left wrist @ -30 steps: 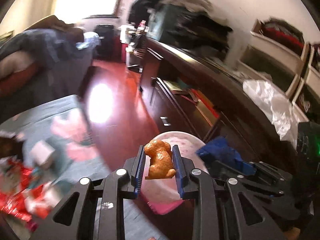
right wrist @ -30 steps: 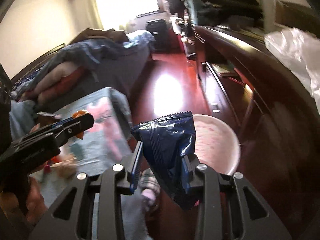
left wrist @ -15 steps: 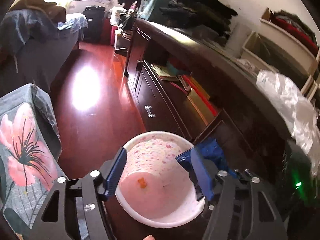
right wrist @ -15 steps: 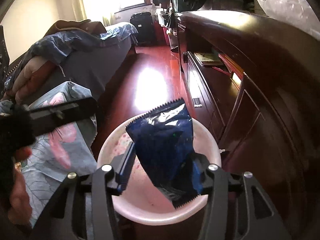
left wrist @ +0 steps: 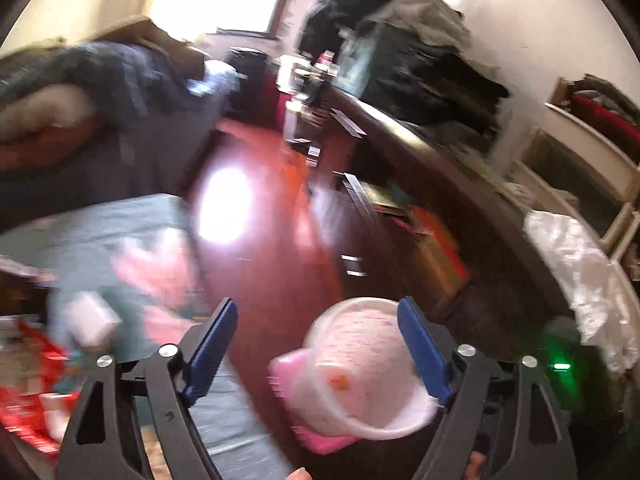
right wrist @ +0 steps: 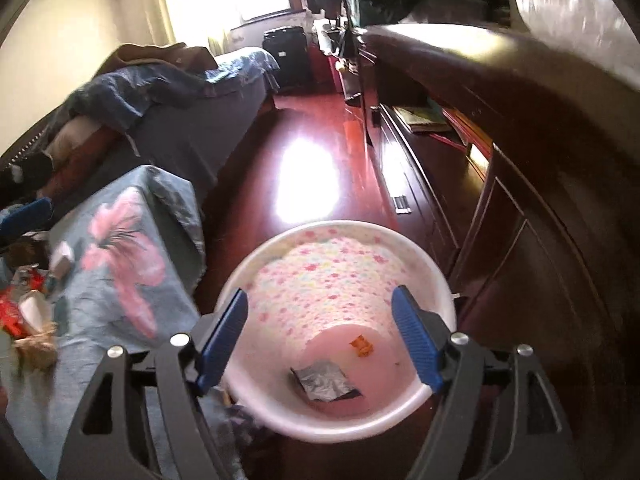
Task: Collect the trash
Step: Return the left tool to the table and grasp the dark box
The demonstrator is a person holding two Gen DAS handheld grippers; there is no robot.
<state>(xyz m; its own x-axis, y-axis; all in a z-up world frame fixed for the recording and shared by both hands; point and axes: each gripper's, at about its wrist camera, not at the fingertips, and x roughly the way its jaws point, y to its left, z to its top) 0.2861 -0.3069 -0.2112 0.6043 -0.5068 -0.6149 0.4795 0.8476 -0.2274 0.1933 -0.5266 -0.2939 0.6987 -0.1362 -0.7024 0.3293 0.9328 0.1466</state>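
Both grippers empty above the bin; trash lies inside.
Right gripper (right wrist: 320, 340) jaws opening, nothing between them, directly over the bin (right wrist: 256, 268). Wrapper (right wrist: 326, 382) and orange scrap (right wrist: 361, 346) rest on the bin's bottom. Left gripper (left wrist: 320, 354) jaws also opening, empty, the bin (left wrist: 400, 432) below its right finger; view blurred.

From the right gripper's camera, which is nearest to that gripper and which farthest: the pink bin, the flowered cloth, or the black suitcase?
1. Pink bin: directly below the right gripper, whose jaws are opening with nothing between them.
2. Flowered cloth: off to the left, draped over something low.
3. Black suitcase: far end of the room, under the window.
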